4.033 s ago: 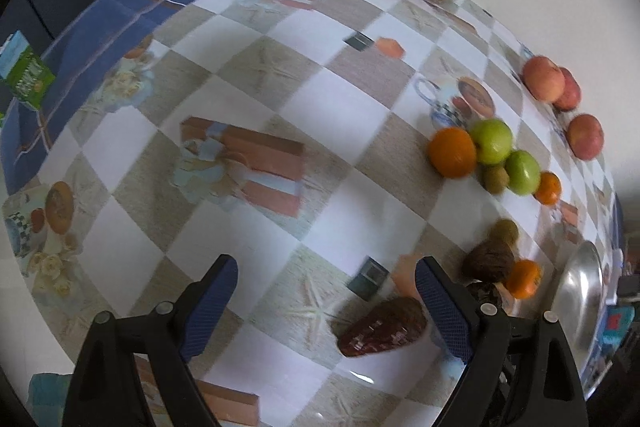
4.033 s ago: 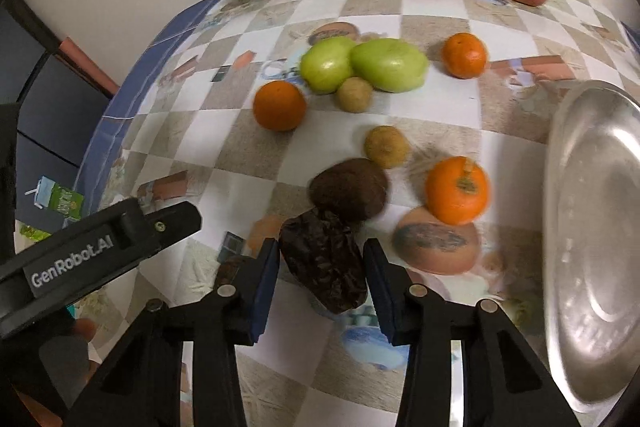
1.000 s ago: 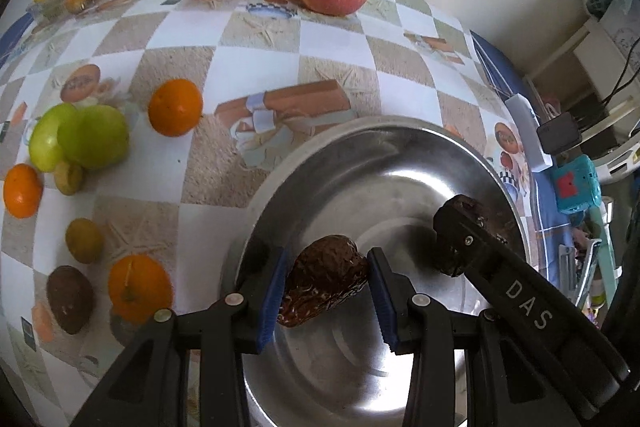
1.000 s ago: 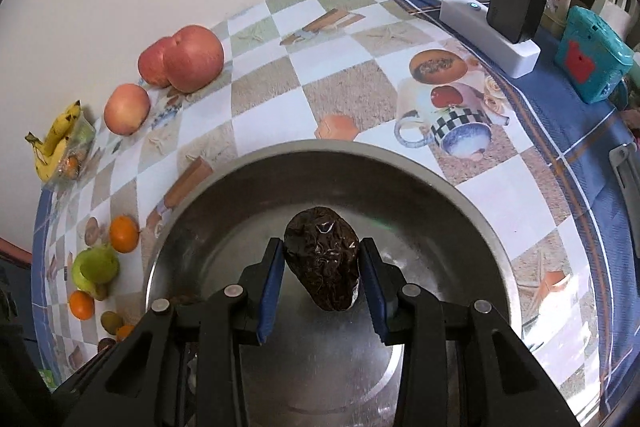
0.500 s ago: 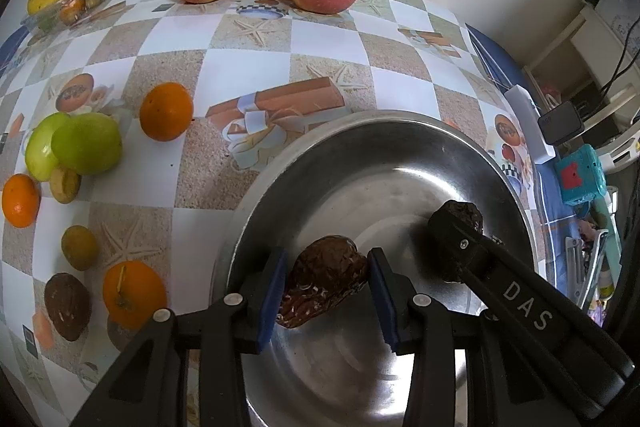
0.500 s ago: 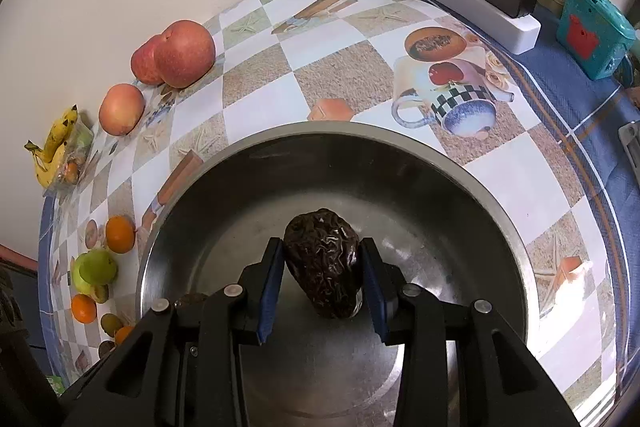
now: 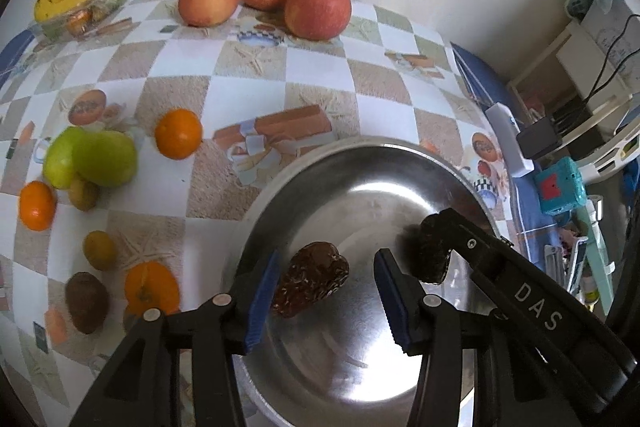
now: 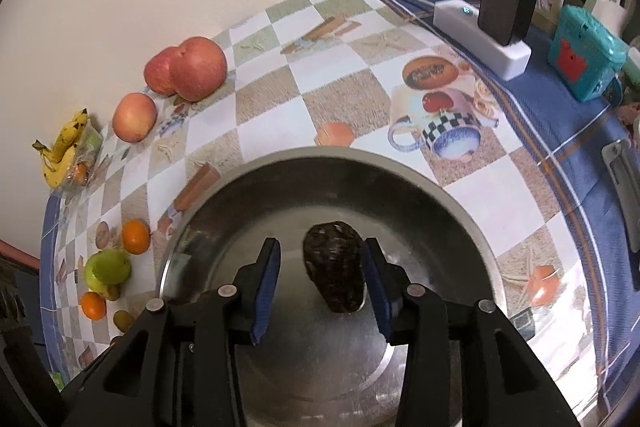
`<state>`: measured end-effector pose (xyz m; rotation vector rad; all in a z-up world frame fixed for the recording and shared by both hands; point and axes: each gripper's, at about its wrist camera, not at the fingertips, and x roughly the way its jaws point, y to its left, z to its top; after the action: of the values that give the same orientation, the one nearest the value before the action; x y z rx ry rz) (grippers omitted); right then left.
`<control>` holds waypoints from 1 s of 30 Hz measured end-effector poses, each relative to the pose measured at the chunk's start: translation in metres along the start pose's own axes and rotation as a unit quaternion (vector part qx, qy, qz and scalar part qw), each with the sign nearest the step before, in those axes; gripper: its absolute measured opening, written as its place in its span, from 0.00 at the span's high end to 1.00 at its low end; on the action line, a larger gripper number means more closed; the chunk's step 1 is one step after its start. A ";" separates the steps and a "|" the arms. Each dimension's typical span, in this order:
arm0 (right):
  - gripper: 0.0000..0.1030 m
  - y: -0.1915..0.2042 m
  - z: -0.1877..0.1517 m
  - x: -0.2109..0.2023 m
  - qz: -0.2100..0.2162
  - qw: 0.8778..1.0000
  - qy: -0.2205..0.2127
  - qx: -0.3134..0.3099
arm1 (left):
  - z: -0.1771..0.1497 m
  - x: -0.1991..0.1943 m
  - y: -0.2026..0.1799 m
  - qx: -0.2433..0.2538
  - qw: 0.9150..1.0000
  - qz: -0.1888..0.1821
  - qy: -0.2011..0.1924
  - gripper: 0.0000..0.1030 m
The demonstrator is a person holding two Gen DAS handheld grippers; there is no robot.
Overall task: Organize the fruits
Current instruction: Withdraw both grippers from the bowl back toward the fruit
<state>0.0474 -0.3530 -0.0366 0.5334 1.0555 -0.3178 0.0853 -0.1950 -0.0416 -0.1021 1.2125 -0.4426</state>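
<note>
Steel fills the left wrist view: the round stainless-steel bowl (image 7: 400, 163) sits near the desk's blue right edge. The left gripper (image 7: 326, 301) has its jaws spread wide, the dark wrinkled brown fruit (image 7: 312, 279) lying loose between them on the bowl floor.

In the right wrist view, the right gripper (image 8: 320, 281) has its jaws parted too, the second dark wrinkled fruit (image 8: 334, 275) resting between them, near the right pad. Checkered desk lies beyond the bowl's far rim.

Light: bright, soft, even daylight.
Glare: white patches on the round steel bowl (image 7: 404, 163).
Shadows: soft, beside the red apples (image 7: 318, 9).
Distortion: strong fisheye bending, black corners.
Blur: slight, at the edges.
</note>
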 end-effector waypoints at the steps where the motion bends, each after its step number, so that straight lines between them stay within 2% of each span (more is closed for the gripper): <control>1: 0.58 0.002 0.000 -0.003 -0.002 1.000 -0.003 -0.004 | 0.000 -0.004 0.001 0.001 1.000 0.003 -0.002 0.48; 8: 0.58 0.008 0.000 -0.021 0.013 1.000 -0.021 -0.005 | 0.000 -0.026 0.019 -0.025 0.998 0.049 -0.026 0.48; 17: 0.58 0.023 -0.011 -0.027 0.028 0.999 -0.017 -0.022 | 0.002 -0.048 0.075 -0.084 0.988 0.125 -0.041 0.48; 22: 0.58 0.038 -0.020 -0.021 0.037 0.998 -0.003 -0.047 | 0.002 -0.061 0.114 -0.131 0.980 0.142 -0.047 0.49; 28: 0.58 0.054 -0.027 -0.018 0.041 0.997 0.003 -0.072 | -0.005 -0.066 0.142 -0.164 0.972 0.161 -0.042 0.49; 30: 0.58 0.057 -0.029 -0.017 0.039 0.996 0.005 -0.078 | -0.007 -0.066 0.147 -0.172 0.971 0.163 -0.038 0.45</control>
<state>0.0458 -0.2898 -0.0174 0.4352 1.0564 -0.1629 0.1007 -0.0351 -0.0315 -0.2111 1.1944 0.0610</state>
